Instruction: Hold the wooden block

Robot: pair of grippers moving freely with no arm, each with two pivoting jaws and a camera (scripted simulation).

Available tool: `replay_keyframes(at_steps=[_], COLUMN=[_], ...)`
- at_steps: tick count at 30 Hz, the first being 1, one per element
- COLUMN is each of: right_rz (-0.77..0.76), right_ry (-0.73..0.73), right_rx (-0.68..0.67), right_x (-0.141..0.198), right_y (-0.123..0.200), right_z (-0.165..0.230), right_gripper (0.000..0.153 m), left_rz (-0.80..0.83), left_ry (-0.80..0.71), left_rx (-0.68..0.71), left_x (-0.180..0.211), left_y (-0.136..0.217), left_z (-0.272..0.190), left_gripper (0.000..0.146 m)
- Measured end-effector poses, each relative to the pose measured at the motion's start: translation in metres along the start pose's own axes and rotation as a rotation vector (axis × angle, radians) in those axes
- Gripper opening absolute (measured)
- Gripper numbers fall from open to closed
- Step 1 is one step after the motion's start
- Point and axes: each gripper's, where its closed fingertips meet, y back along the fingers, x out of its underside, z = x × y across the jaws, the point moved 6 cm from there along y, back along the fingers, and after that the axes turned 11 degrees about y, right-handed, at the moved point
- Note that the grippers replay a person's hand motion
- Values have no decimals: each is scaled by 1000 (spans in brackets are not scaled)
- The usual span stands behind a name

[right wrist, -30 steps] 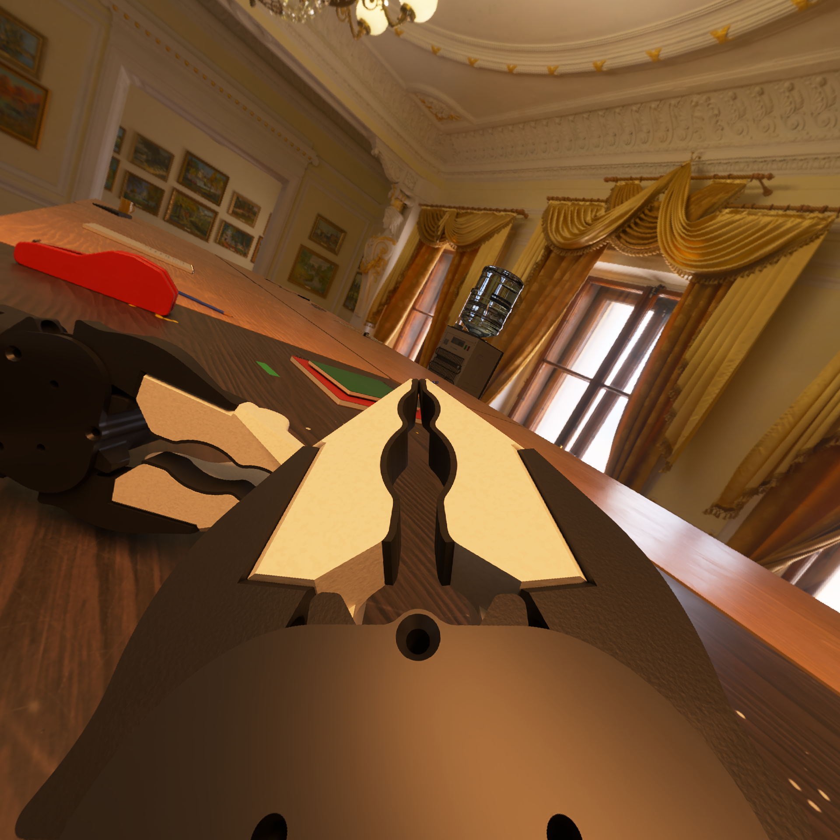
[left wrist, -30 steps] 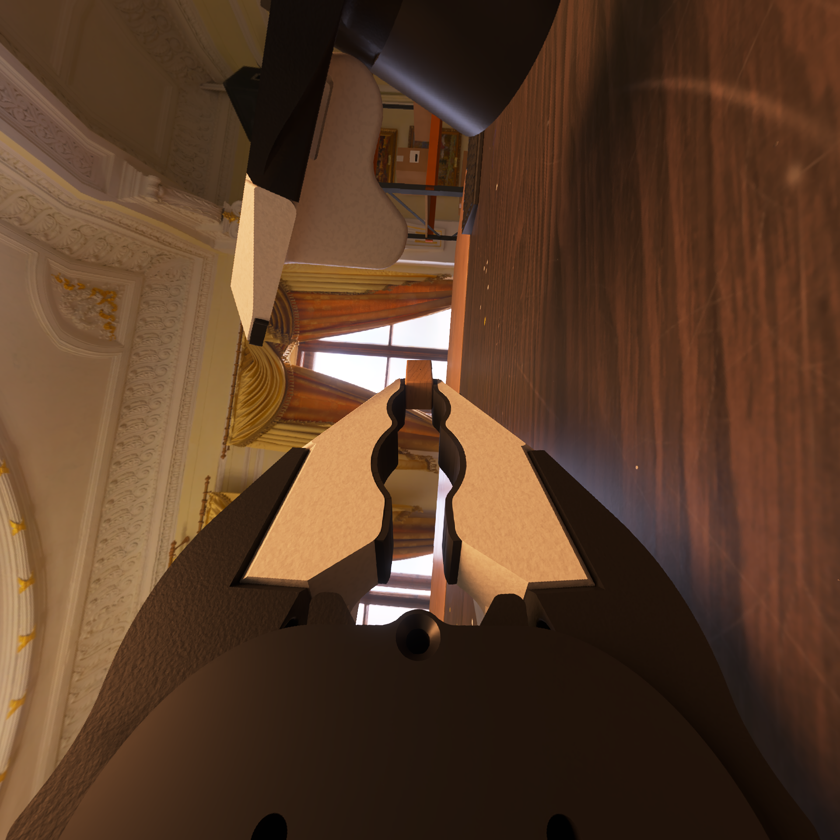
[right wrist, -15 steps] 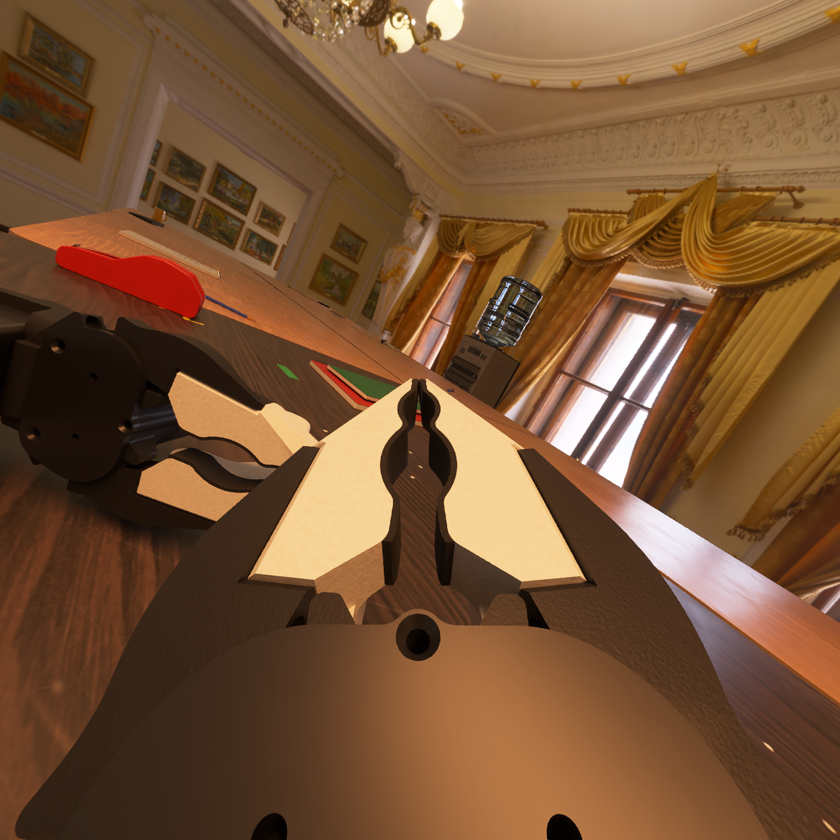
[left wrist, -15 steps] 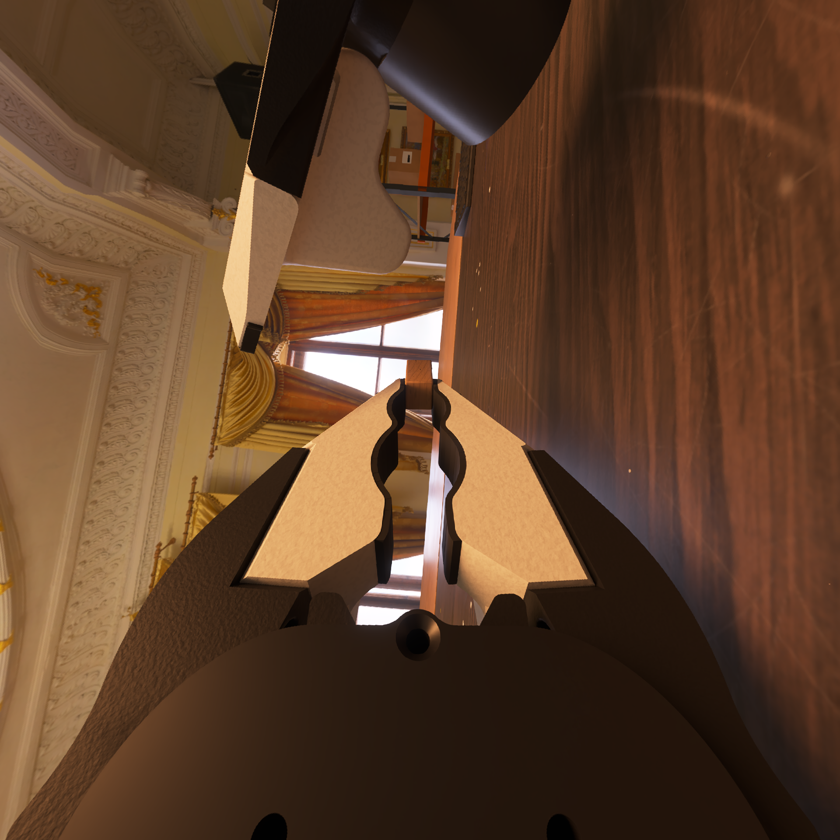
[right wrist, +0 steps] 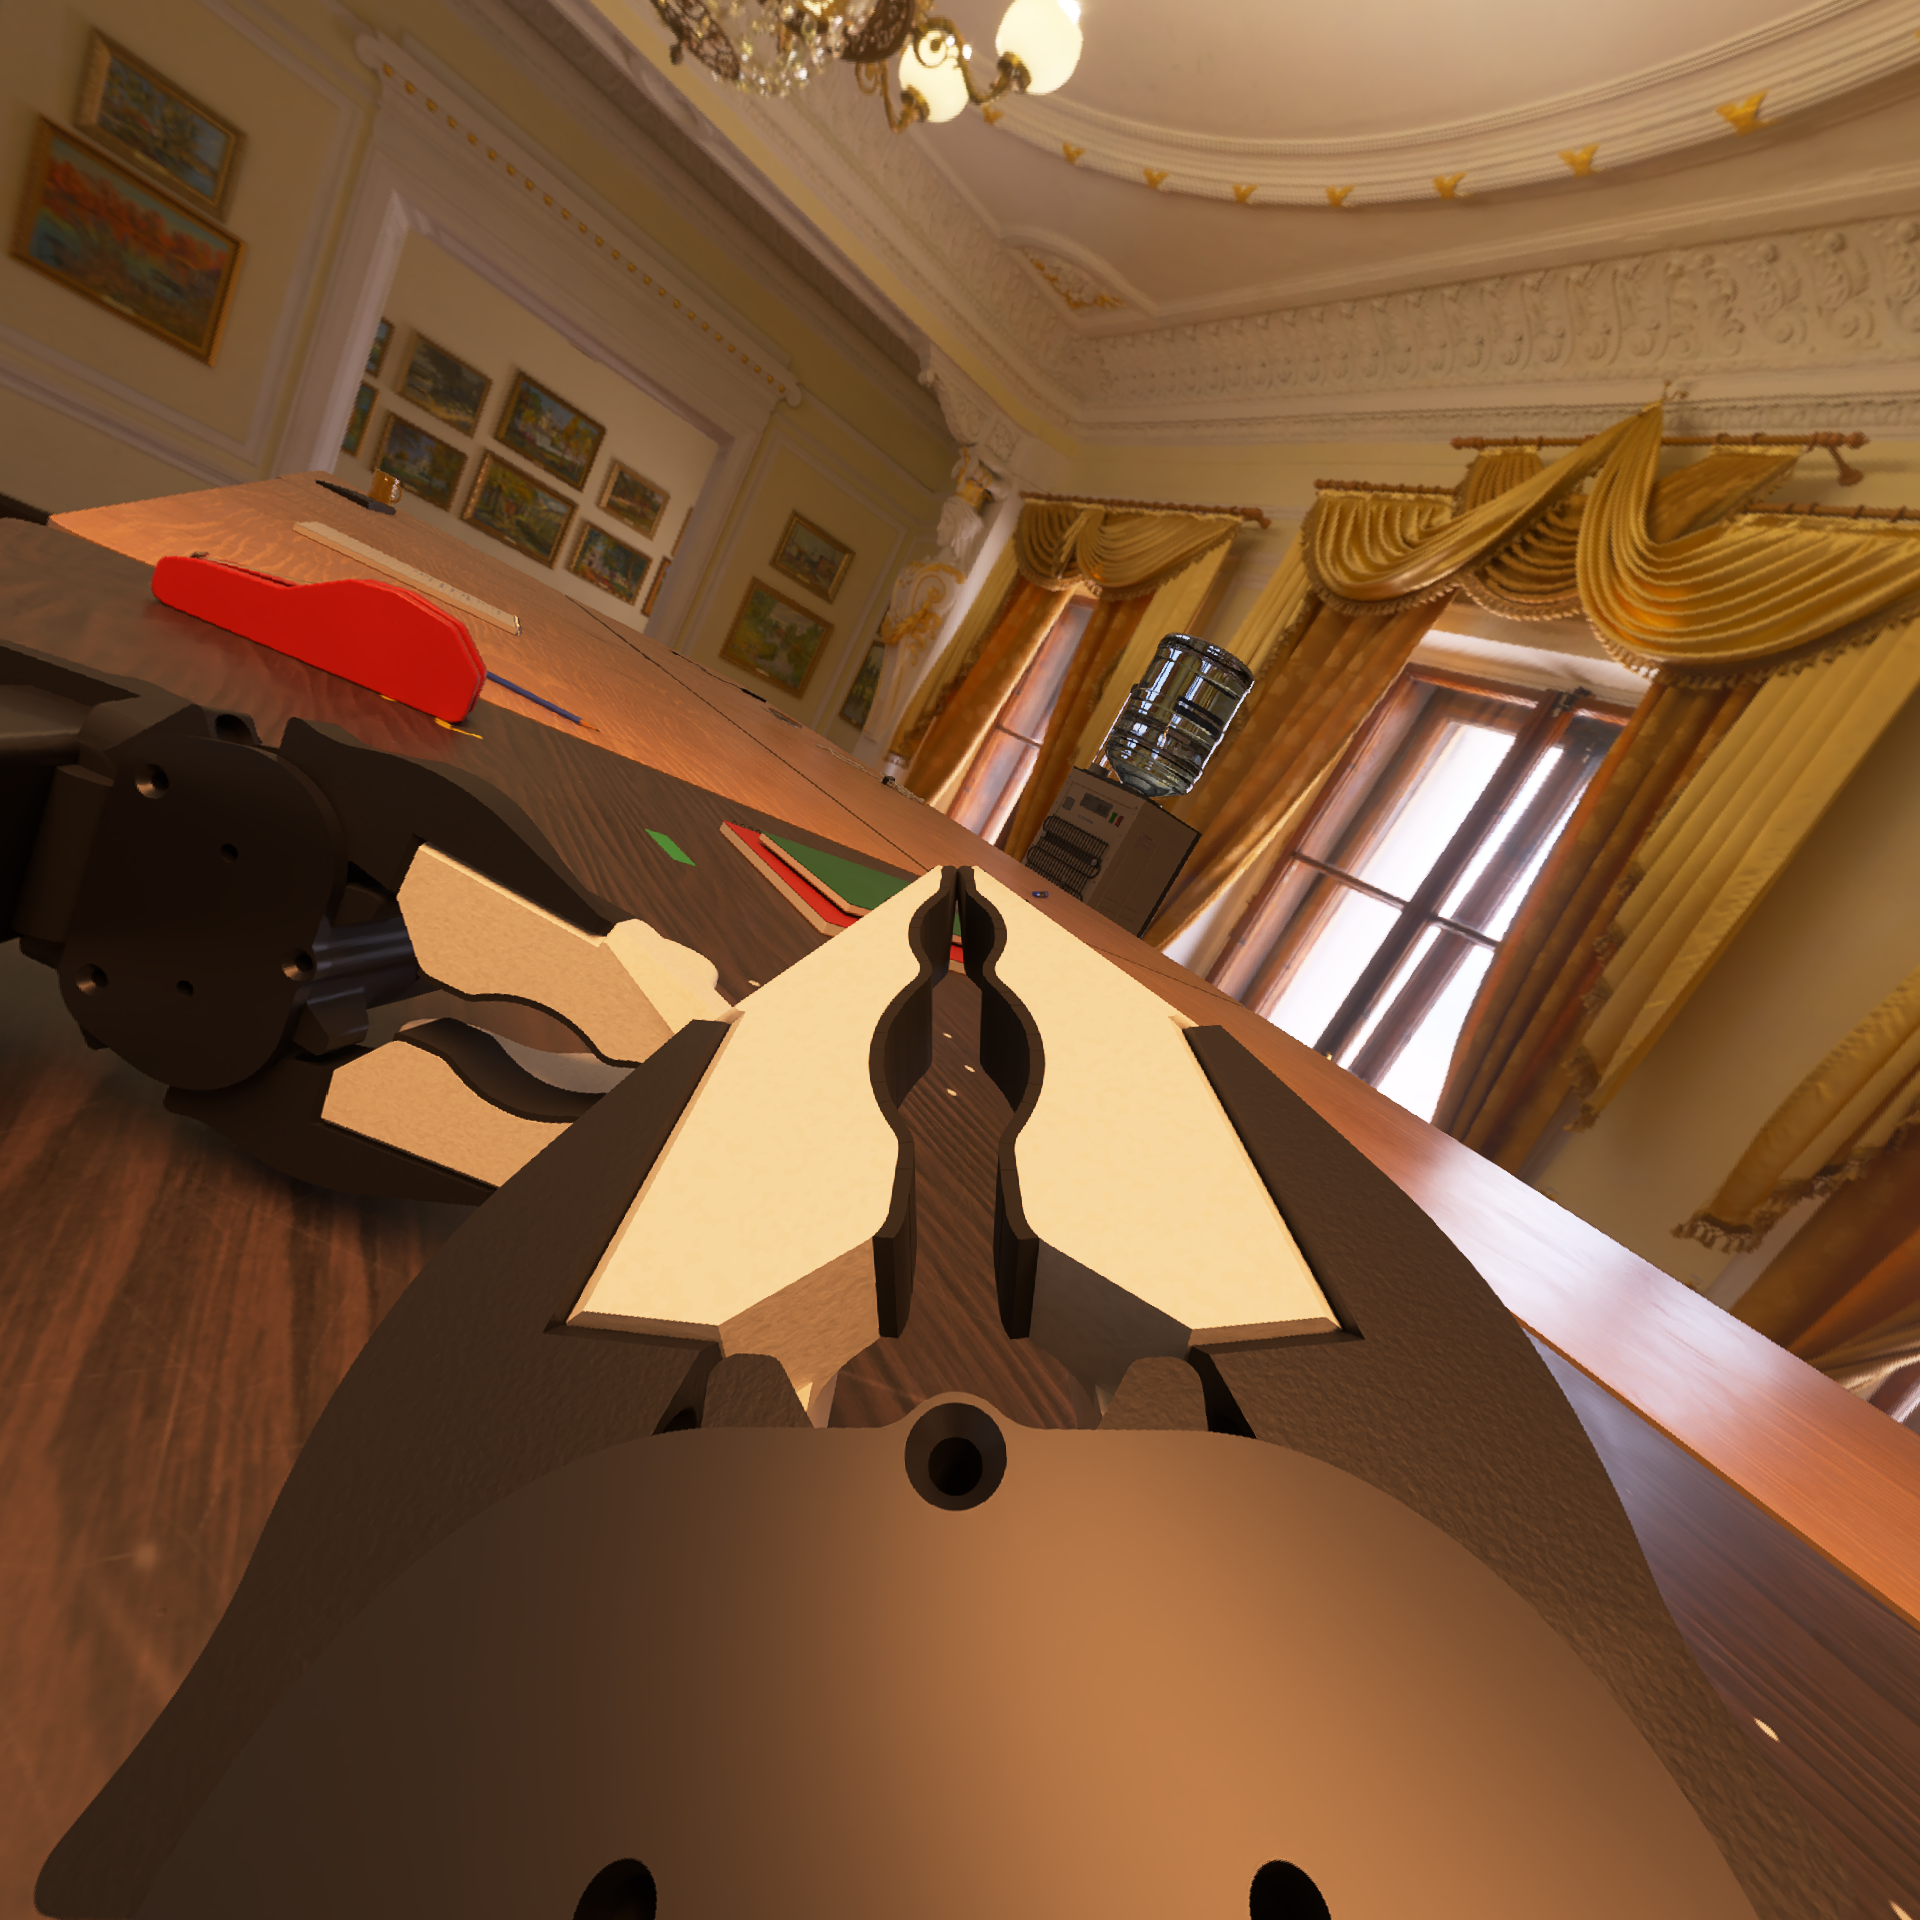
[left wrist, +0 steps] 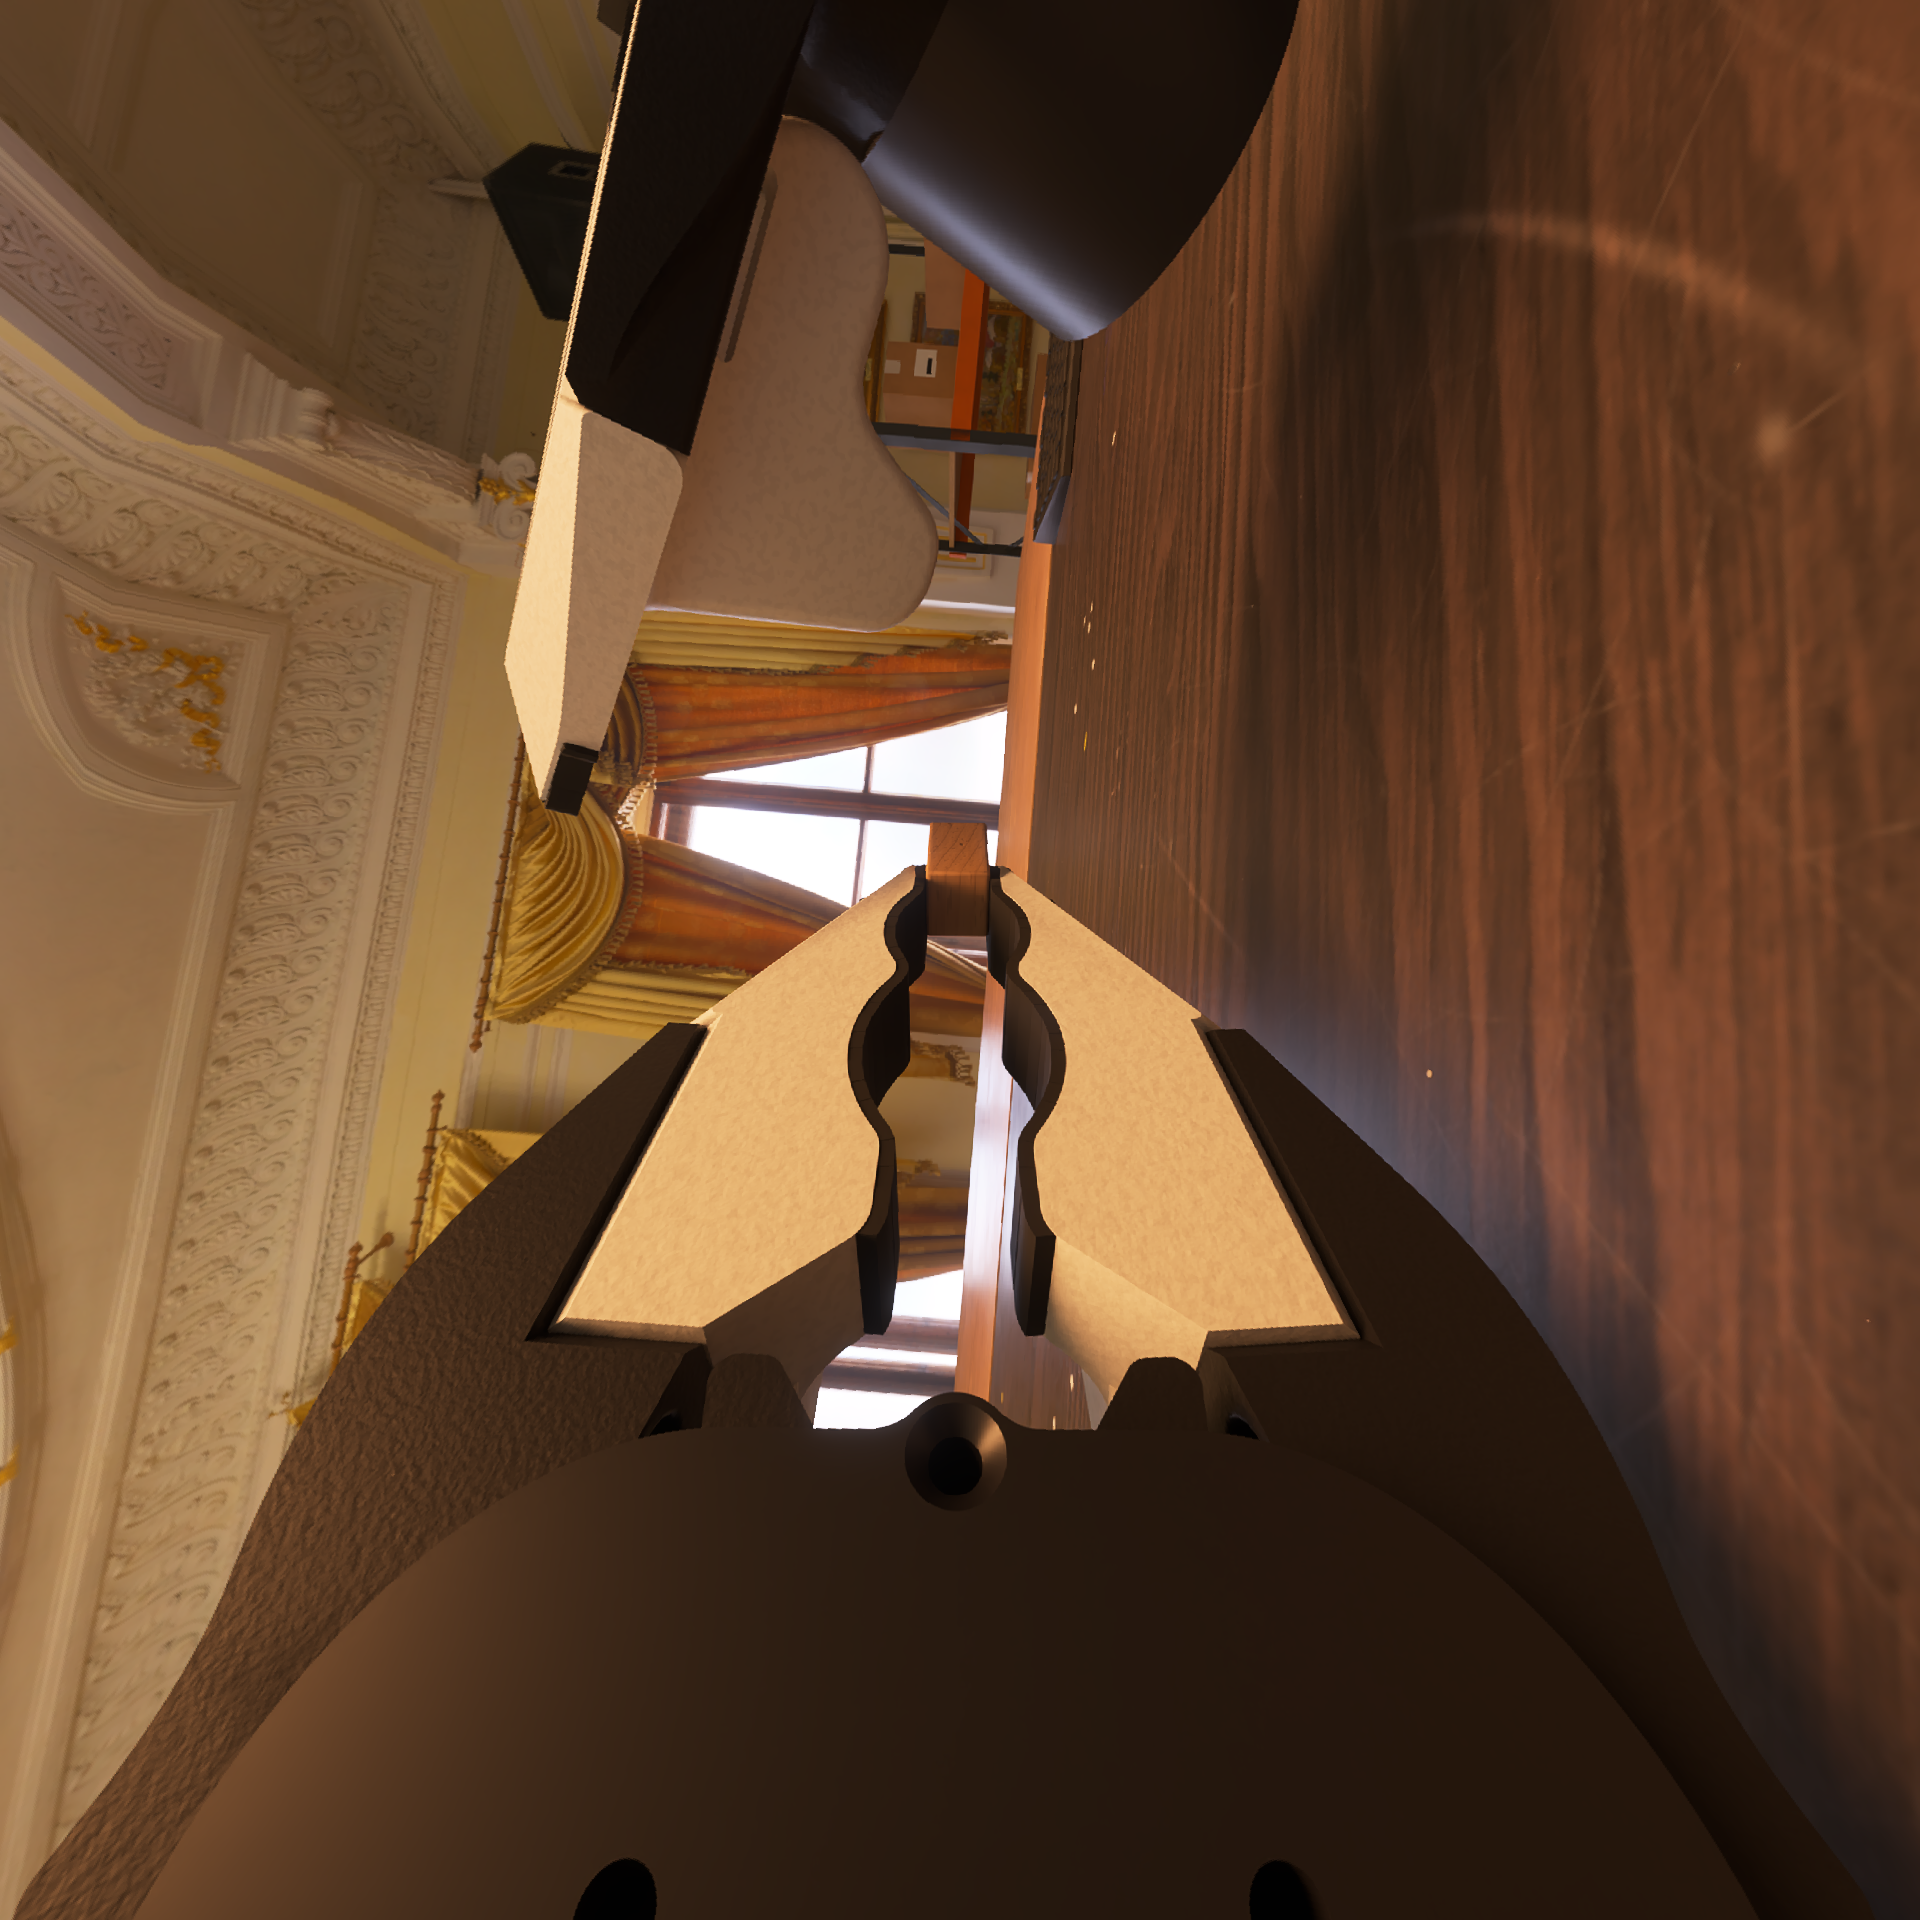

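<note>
In the left wrist view, my left gripper [left wrist: 956, 896] is shut on a small wooden block [left wrist: 956, 857], pinched at the very fingertips. The view is rolled, so the dark wooden table [left wrist: 1455, 935] runs down its right side. My right gripper [right wrist: 956, 883] is shut and empty, low over the table and pointing along it. It also shows in the left wrist view [left wrist: 727, 499], above and beyond the block. The left gripper shows in the right wrist view [right wrist: 639, 1023] just to the left. Its tips and the block are hidden there behind my right finger.
On the table [right wrist: 208, 1299], far left, lie a red object [right wrist: 322, 629] and a pale ruler [right wrist: 405, 566]. Stacked green and red flat boards [right wrist: 842, 878] and a small green piece [right wrist: 670, 847] lie ahead. The table's edge [right wrist: 1558, 1195] runs along the right.
The right gripper has tilted up a little, so the room and the left gripper sit lower and farther right in its view. The left gripper still holds the block.
</note>
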Motion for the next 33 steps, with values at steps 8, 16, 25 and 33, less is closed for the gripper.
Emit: replay_keyframes(at_steps=[8,16,25,33], right_rz=[-3,-5,-7,-8], right_ry=[7,14,17,18], right_rx=[-4,-13,-15,-15], right_x=[-1,-1,-2,-2], right_y=[0,0,0,0], right_z=[1,2,2,2], right_gripper=[0,0,0,0], left_rz=[-1,-1,-1,0], left_ry=[0,-2,-1,-1], left_rx=[2,5,5,6], left_x=[0,0,0,0], left_y=[0,1,1,1], left_z=[0,-1,-1,-1], left_gripper=[10,10,10,10])
